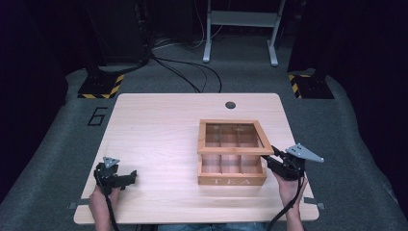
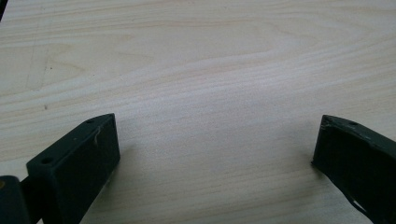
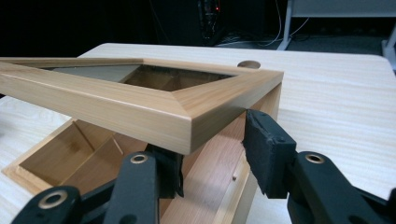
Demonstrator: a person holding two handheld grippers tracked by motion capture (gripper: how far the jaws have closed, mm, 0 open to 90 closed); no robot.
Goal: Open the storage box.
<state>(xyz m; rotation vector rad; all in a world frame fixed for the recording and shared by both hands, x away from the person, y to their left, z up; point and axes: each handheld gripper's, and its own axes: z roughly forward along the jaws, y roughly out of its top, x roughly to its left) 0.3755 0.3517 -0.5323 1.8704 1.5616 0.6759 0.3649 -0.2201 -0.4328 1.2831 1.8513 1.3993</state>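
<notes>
A wooden tea box [image 1: 231, 166] sits right of centre on the table [image 1: 159, 125], its lid [image 1: 234, 137] partly raised. The right gripper [image 1: 272, 157] is at the lid's near right corner, jaws apart, one under it. The left gripper [image 1: 126, 178] rests near left, jaws spread wide, holding nothing.
</notes>
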